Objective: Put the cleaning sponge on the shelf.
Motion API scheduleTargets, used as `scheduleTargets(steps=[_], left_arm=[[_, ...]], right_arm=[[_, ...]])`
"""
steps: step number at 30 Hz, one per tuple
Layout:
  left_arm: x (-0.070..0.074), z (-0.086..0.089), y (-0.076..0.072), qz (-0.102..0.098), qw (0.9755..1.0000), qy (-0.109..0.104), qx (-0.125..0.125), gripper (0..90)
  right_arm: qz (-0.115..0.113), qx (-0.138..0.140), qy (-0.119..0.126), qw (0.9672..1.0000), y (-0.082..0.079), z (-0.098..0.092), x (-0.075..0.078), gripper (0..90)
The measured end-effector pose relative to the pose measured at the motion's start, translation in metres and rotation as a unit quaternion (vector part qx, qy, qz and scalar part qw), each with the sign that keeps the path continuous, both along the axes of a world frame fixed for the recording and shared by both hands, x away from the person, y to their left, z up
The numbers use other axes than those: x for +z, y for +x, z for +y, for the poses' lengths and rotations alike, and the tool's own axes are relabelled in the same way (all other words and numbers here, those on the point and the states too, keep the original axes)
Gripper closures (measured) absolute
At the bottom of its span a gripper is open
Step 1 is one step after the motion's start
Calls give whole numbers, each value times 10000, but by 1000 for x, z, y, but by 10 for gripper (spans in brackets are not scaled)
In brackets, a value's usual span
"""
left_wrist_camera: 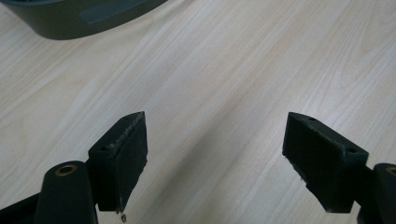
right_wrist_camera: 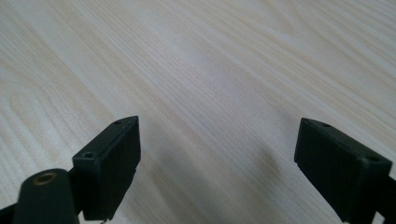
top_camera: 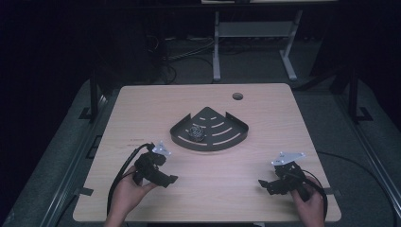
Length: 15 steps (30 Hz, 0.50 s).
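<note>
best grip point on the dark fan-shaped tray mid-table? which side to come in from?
Probably the curved front wall of the tray, coming from the person's side with the left gripper, whose jaws stand open with nothing between them. That upright rim faces the grippers and looks thin enough to straddle, one jaw inside and one outside. A small metallic ball lies inside, so keep it level.
</note>
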State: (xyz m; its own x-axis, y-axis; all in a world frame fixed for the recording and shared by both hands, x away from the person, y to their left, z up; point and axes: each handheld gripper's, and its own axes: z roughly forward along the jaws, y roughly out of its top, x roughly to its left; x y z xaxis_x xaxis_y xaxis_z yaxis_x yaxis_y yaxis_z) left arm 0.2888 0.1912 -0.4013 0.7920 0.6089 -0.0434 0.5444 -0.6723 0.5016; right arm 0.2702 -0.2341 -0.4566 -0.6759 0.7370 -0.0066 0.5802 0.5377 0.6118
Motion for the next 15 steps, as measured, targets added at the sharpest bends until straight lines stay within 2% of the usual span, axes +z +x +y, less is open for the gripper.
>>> scheduleTargets(steps=[15], left_arm=[[-5, 23, -16, -64, 9998, -30, 207, 216]], right_arm=[[5, -25, 1, 10000, 0, 0, 0, 140]])
